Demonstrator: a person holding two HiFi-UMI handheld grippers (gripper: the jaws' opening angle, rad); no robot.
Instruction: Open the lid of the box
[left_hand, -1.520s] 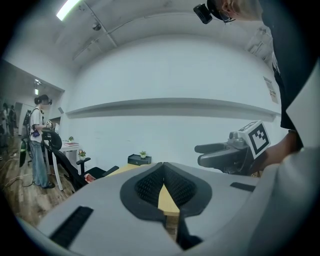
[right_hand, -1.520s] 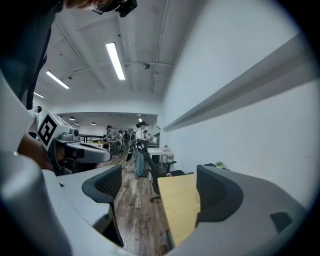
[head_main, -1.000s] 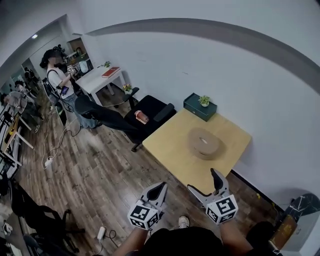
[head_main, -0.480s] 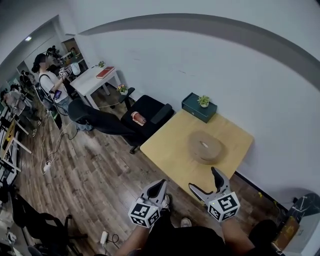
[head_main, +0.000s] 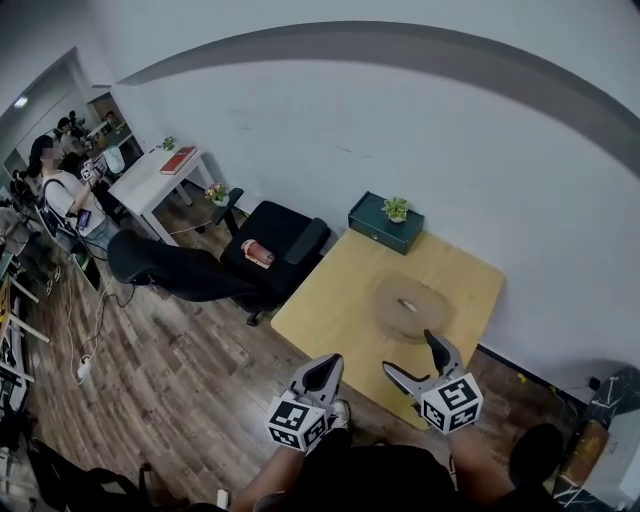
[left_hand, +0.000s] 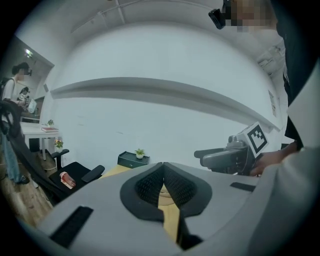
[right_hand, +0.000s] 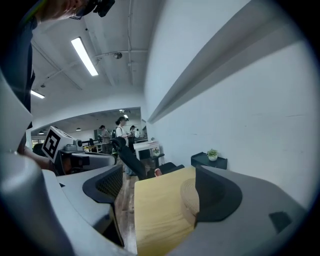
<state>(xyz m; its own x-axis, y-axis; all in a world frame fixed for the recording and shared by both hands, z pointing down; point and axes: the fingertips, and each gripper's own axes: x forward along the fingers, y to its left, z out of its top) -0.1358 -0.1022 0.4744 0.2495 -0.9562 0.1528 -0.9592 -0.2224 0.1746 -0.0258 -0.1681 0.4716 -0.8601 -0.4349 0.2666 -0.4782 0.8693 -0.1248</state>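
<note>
A round, flat brown box (head_main: 410, 303) with its lid on sits near the middle of the square wooden table (head_main: 320, 310). In the right gripper view the box (right_hand: 189, 197) shows partly behind the right-hand jaw. My right gripper (head_main: 412, 360) hovers over the table's near edge, short of the box, open and empty. My left gripper (head_main: 323, 372) hangs beside it to the left, off the table's near corner, with its jaws shut on nothing. In the left gripper view the pads (left_hand: 150, 184) meet, and the right gripper (left_hand: 220, 156) shows to the right.
A dark green case with a small potted plant (head_main: 385, 222) stands at the table's far edge by the wall. A black office chair (head_main: 275, 245) stands left of the table. A white desk (head_main: 150, 178) and people are far left, over wooden floor.
The head view has shifted: the table and box now lie closer below me, and both grippers have come up to the table's near edge. Jaw openings look unchanged.
</note>
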